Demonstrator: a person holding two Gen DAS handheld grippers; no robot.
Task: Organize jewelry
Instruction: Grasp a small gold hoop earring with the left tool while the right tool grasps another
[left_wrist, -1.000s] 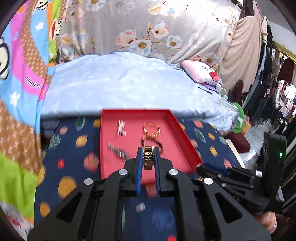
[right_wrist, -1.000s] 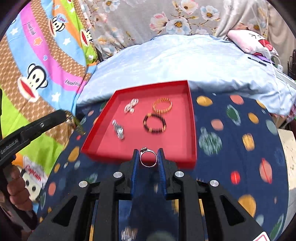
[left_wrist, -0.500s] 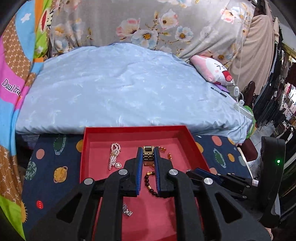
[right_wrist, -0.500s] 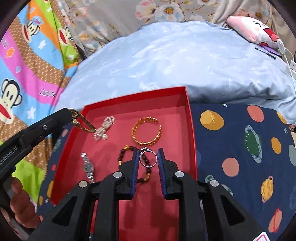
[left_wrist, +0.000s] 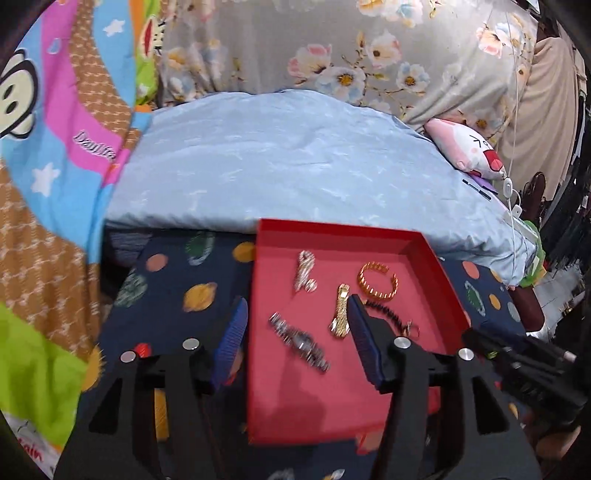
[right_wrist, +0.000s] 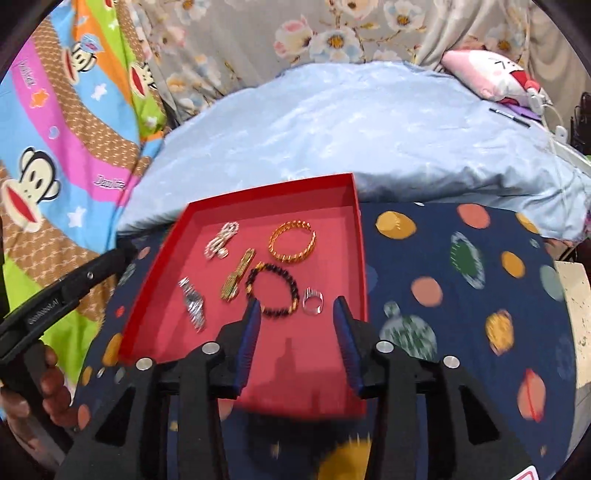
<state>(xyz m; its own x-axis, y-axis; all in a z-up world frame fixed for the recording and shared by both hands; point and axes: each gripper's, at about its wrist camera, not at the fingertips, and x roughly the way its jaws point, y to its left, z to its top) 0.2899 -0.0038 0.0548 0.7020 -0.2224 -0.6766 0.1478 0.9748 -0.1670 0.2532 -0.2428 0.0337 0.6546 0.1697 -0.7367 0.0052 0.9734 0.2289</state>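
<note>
left hand-held gripper (left_wrist: 295, 332) spread wide, empty | right hand-held gripper (right_wrist: 297, 325) likewise | silver ring (right_wrist: 313, 301), gold watch (right_wrist: 238, 275) lie in red tray (right_wrist: 354, 236) | advice: withdraw straight up, avoid nudging pieces

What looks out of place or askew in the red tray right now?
Nothing stands out. The gold watch, silver ring, beaded bracelet, gold bangle, silver watch and pearl piece all lie inside the red tray, none spilled.
</note>
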